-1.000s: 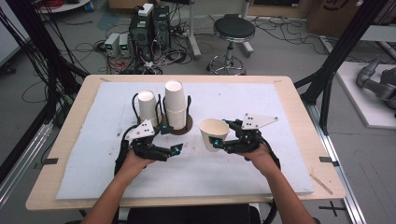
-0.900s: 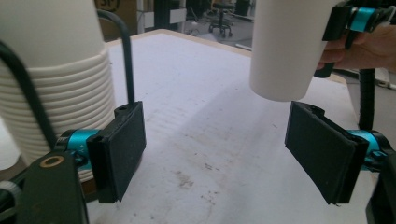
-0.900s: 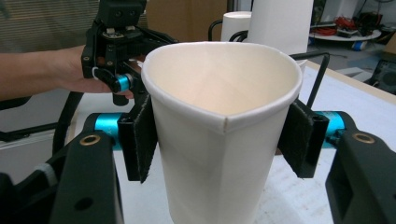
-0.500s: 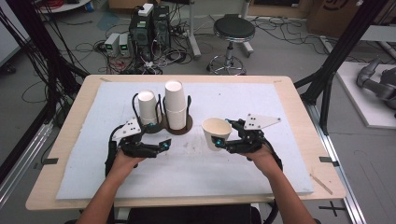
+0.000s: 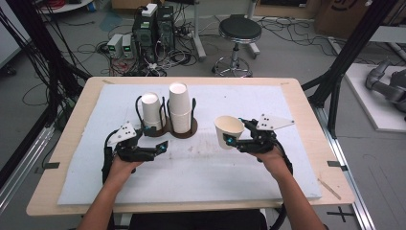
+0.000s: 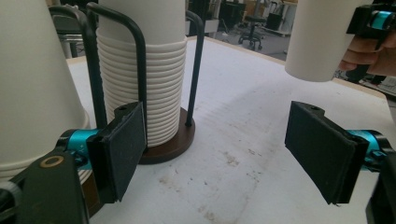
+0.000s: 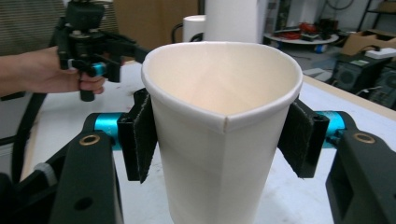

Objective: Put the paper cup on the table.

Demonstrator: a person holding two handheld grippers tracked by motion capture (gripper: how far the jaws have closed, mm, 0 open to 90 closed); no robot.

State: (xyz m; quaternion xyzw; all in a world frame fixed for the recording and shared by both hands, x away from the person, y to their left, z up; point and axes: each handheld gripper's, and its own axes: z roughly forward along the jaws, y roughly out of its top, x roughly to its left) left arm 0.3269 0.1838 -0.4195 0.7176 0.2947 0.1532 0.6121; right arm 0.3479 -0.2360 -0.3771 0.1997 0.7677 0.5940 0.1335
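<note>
White padded surface [image 5: 191,177] below, right hand-held gripper [image 5: 229,140] clamps one paper cup [image 5: 227,130] right of the cup rack [image 5: 170,128]; left hand-held gripper [image 5: 163,146] gapes empty; next, probably stacking it.

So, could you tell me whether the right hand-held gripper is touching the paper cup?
Touching: the right gripper view shows the right hand-held gripper with both pads pressed against the paper cup, squeezing its rim slightly out of round.
</note>
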